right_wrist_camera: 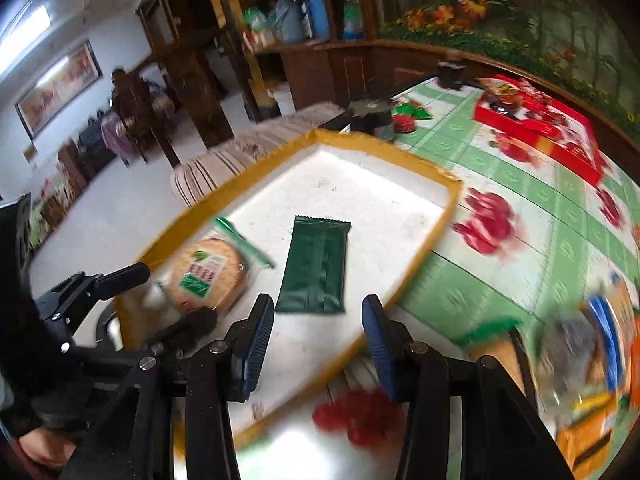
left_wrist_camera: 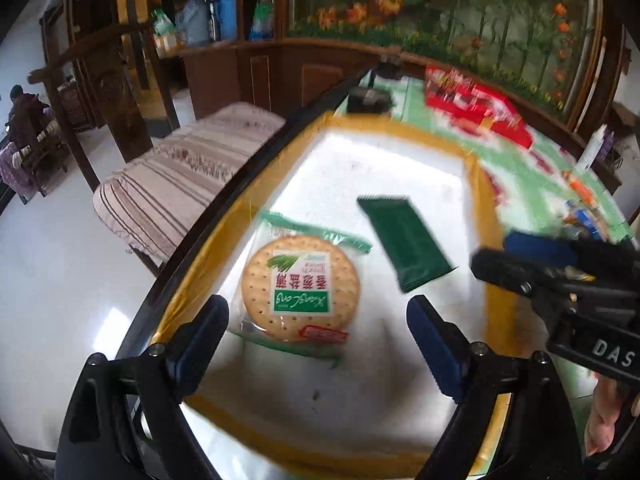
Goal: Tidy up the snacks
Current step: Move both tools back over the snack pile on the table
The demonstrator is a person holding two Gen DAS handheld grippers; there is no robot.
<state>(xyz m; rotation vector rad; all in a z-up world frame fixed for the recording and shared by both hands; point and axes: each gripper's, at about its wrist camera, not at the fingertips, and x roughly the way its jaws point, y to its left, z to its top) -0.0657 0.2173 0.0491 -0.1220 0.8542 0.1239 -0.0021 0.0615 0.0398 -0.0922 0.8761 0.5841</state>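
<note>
A white tray with a yellow rim (left_wrist_camera: 400, 128) (right_wrist_camera: 384, 148) lies on the table. In it lie a round cracker in a clear wrapper (left_wrist_camera: 300, 288) (right_wrist_camera: 208, 280) and a dark green snack packet (left_wrist_camera: 404, 236) (right_wrist_camera: 316, 264). My left gripper (left_wrist_camera: 318, 332) is open and empty, just above the cracker with a finger on each side. My right gripper (right_wrist_camera: 318, 344) is open and empty, above the tray's near edge, just short of the green packet. It shows at the right of the left wrist view (left_wrist_camera: 560, 272).
A green tablecloth with red fruit prints (right_wrist_camera: 520, 216) covers the table. A red box (left_wrist_camera: 476, 112) (right_wrist_camera: 536, 120) sits at the far side. More snack packets (right_wrist_camera: 592, 344) lie at the right. A dark jar (right_wrist_camera: 370, 118) stands behind the tray. A striped bench (left_wrist_camera: 180, 184) stands left of the table.
</note>
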